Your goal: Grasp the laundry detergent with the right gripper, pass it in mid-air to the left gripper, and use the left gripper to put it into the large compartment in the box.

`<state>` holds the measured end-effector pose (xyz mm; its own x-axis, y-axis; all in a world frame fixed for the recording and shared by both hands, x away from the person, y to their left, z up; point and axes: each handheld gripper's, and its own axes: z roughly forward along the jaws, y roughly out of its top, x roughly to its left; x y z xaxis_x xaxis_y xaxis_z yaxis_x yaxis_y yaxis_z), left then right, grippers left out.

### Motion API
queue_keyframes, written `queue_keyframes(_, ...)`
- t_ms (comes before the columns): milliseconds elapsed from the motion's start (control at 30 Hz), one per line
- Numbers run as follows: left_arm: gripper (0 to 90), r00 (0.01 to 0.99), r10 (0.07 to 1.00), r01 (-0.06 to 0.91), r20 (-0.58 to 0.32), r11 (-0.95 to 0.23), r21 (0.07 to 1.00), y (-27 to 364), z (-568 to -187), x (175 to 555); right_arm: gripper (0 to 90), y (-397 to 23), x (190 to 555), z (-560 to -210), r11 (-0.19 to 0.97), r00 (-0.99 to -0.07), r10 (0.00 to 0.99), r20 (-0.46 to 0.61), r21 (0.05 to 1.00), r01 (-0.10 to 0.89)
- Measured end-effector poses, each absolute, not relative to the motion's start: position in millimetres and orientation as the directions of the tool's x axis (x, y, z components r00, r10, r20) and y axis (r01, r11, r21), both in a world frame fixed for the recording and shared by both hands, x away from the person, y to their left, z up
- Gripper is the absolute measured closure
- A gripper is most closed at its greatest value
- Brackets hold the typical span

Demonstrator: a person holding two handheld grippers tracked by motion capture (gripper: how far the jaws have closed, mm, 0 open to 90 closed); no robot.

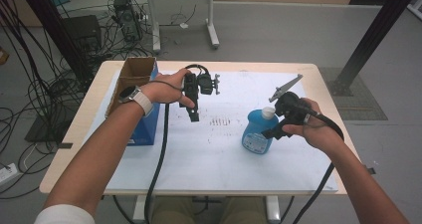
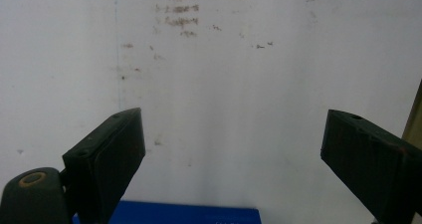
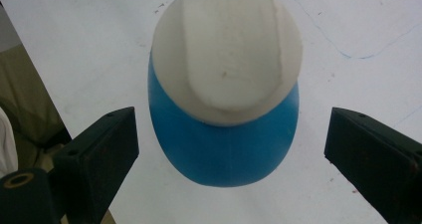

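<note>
A: What do the grippers do?
B: The right gripper (image 3: 229, 149) hangs released above the blue bottle (image 1: 257, 132), near the tabletop's right edge. The left gripper (image 2: 234, 149) is released too.
A: Around?
B: A blue box (image 1: 142, 119) at the left edge; faint unreadable writing (image 2: 182, 14).

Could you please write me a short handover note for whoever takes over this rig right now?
Left gripper: open, nothing between its jaws, held above the white mat beside the blue cardboard box.
Right gripper: open, poised directly above the blue bottle, jaws on either side of its white cap without touching.
The bottle stands upright on the mat, right of centre; the box is at the table's left edge, open at the top.
Done: the right gripper is lined up over the bottle.
Left: probably lower it, close on the bottle and lift; where it goes next cannot be told, possibly the box.
</note>
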<state>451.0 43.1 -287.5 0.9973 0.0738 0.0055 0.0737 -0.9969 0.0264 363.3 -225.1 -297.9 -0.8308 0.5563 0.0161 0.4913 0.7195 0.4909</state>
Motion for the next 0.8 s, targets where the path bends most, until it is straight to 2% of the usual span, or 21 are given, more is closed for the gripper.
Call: queue_keyframes(800, 10.6, 0.997, 0.075, 0.074, 0.002, -0.997, 0.032, 42.8, -289.7, 451.7, 6.8, -225.0, 362.6, -303.6, 0.708, -0.831, 0.556, 0.022, 0.512, 0.487)
